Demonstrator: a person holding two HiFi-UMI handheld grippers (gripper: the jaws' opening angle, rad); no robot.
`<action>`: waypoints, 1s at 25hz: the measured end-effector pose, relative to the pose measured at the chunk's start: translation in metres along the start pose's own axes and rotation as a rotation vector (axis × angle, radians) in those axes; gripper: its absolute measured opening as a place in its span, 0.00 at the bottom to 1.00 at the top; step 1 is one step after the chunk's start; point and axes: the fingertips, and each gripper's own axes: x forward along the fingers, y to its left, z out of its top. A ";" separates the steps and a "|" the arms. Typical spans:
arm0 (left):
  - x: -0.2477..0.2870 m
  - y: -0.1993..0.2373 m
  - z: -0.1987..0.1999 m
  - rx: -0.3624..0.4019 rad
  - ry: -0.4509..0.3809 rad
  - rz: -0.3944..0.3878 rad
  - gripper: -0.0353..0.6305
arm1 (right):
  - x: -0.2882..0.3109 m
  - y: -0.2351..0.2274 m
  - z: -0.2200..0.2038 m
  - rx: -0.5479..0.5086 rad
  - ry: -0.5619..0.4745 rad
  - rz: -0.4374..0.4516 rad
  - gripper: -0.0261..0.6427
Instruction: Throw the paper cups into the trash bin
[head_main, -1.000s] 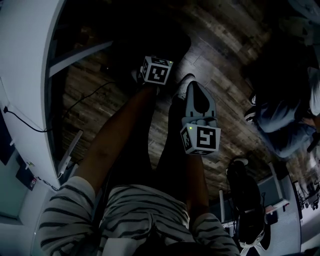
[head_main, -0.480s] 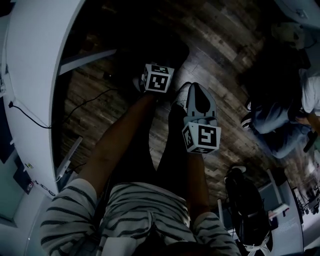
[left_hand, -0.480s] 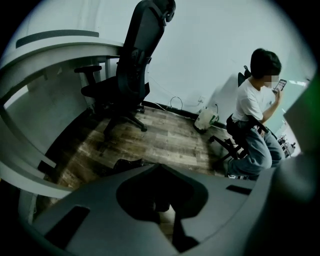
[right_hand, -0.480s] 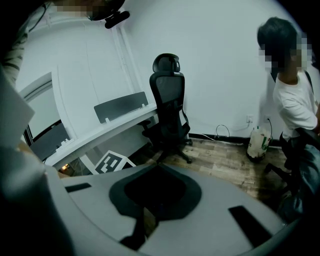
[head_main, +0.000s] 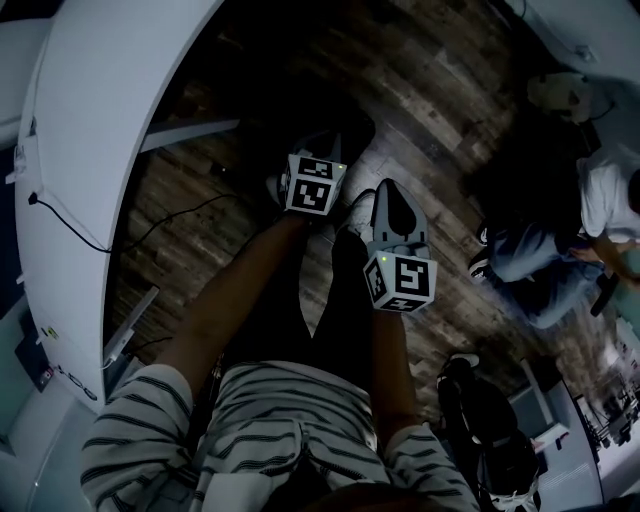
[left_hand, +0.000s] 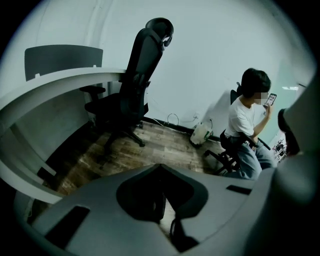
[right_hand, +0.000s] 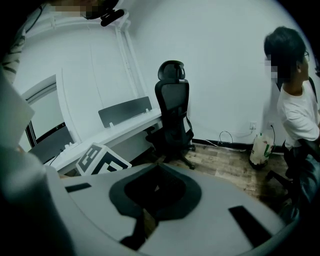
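- Fingers (left_hand: 156, 206) on your left gripper (left_hand: 162, 212) are pressed together, with nothing caught between them.
- Your right gripper (right_hand: 149, 215) matches it: fingers closed on each other and holding nothing.
- From the head view, both grippers hang side by side over the wooden floor (head_main: 450, 90). The left one's marker cube (head_main: 315, 185) sits a little farther from you than the right one's cube (head_main: 403, 280).
- Your bare left forearm (head_main: 230, 300) runs out from the striped shirt (head_main: 280, 420) to the left gripper.
- Paper cups: you cannot tell where they are, as neither gripper carries one and the floor around you is too dim to read.
- Trash bin: a dark shape (head_main: 335, 125) lies on the floor just past the left cube, but it is too murky to say whether that is it.
- The curved white table (head_main: 90, 150) sweeps along your left, and a thin cable (head_main: 165, 212) trails across the floor beside it.
- The left gripper view looks at a black office chair (left_hand: 135, 90) standing by the table's end.
- A seated person (left_hand: 245, 125) is at the right of that view, holding up a phone.
- A white jug (left_hand: 201, 134) stands on the floor against the wall, between the chair and that person.
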 end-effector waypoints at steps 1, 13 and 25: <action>-0.005 -0.001 0.006 -0.001 -0.008 -0.003 0.09 | 0.000 0.001 0.003 -0.001 -0.003 0.003 0.06; -0.069 -0.017 0.066 0.024 -0.129 -0.020 0.09 | -0.014 0.009 0.038 -0.013 -0.019 0.015 0.06; -0.137 -0.034 0.114 0.027 -0.239 -0.013 0.09 | -0.034 0.027 0.095 -0.041 -0.079 0.042 0.06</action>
